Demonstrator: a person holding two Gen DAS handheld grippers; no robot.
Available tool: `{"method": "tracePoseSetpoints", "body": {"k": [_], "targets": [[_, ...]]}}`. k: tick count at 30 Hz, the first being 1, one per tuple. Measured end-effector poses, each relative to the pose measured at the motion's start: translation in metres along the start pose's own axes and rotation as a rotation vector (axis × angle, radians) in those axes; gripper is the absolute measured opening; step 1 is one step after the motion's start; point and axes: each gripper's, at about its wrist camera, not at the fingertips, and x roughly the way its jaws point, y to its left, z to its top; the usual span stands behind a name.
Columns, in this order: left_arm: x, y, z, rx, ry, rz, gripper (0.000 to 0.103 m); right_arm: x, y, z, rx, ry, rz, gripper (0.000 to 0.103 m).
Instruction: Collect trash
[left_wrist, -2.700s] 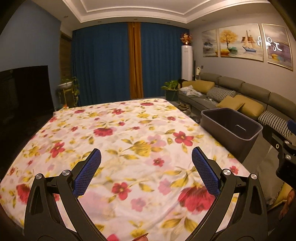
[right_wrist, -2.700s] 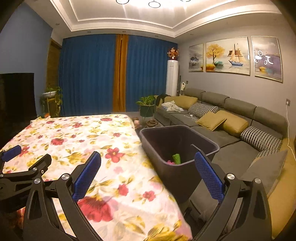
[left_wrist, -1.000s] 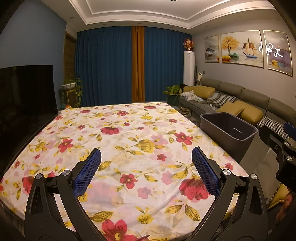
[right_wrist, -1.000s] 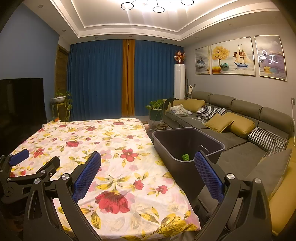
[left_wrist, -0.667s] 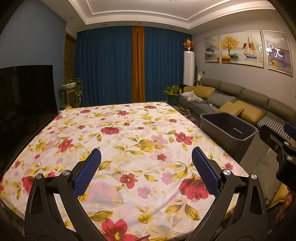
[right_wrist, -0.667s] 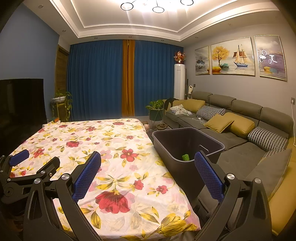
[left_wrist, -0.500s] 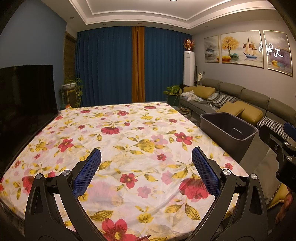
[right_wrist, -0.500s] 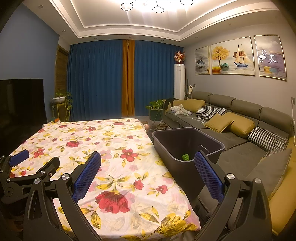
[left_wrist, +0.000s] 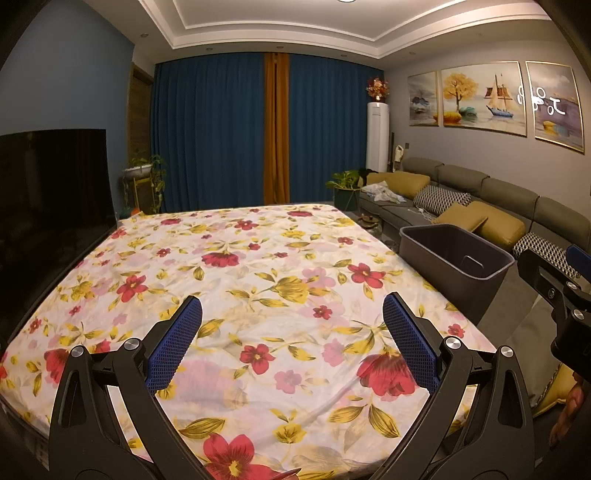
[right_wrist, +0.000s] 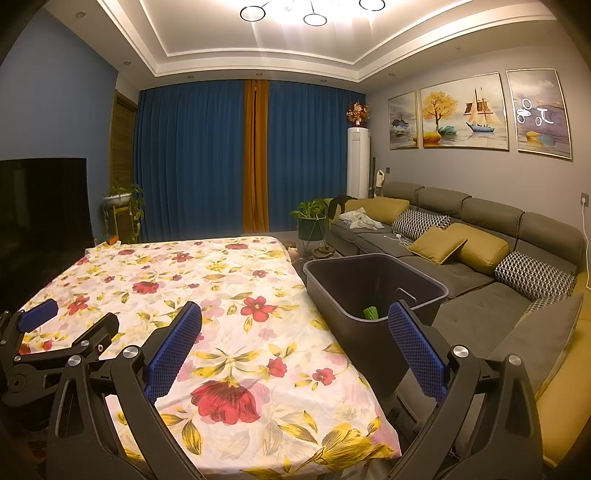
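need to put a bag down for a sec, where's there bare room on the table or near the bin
The whole floral tablecloth shows nothing on it, from the curtain-side edge to the near edge under the open left gripper. The right gripper, also open, hangs over its bin-side corner. The dark bin sits tight between table and sofa; that gap is crowded.
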Motion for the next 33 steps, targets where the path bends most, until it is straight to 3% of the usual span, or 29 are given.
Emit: {"method": "tracePoseSetpoints", "body": {"k": [28,33], "targets": [[-0.0045,-0.0008,-0.0003,-0.002,-0.011,0.007,0.096,-0.0036,0.001,0.0009,0.007,-0.005,0.0,0.097],[-0.0077,-0.0028,0.0011,0.006,-0.013,0.009,0.082,-0.003,0.0006,0.0003,0.011,0.0,-0.003,0.097]]}}
